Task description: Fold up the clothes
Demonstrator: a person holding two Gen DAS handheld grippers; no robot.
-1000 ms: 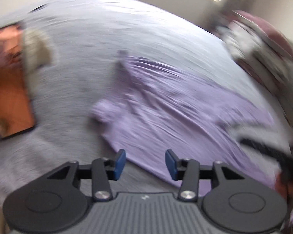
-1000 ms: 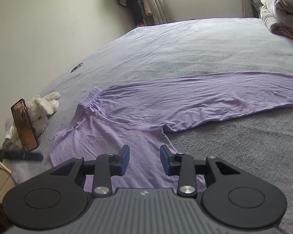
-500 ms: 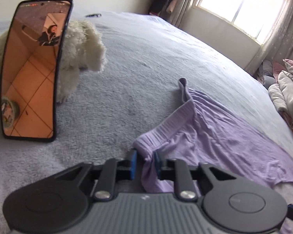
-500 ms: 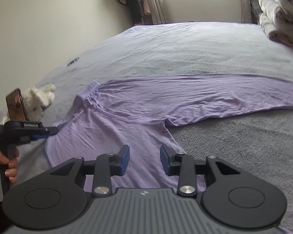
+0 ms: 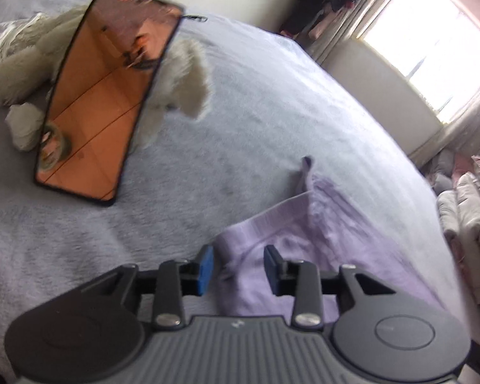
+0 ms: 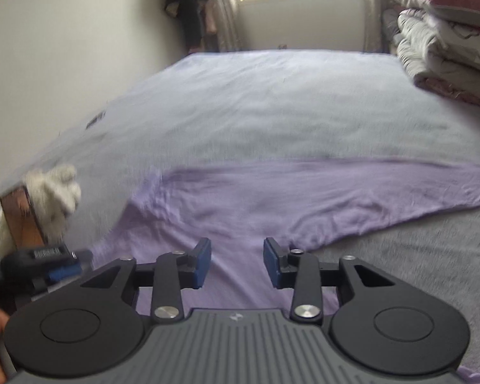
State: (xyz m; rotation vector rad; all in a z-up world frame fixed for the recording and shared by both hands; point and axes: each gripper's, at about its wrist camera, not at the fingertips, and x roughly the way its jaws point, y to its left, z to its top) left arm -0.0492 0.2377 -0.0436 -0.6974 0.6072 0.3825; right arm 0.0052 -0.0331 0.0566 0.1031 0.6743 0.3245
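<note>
the lilac trousers (image 6: 272, 198) are lying spread on the bed (image 6: 272, 102), soft, light, floppy; the thicker waistband (image 5: 256, 227) is looking the best hold. left gripper (image 5: 238, 267) is opening around it, pads clear; right gripper (image 6: 236, 262) is opening above the cloth, empty.

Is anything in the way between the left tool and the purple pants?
No, nothing visible is. The left tool is right at the waistband of the purple pants, its jaws opening with the cloth between them. The phone and the fluffy toy sit off to the side on the bed.
</note>
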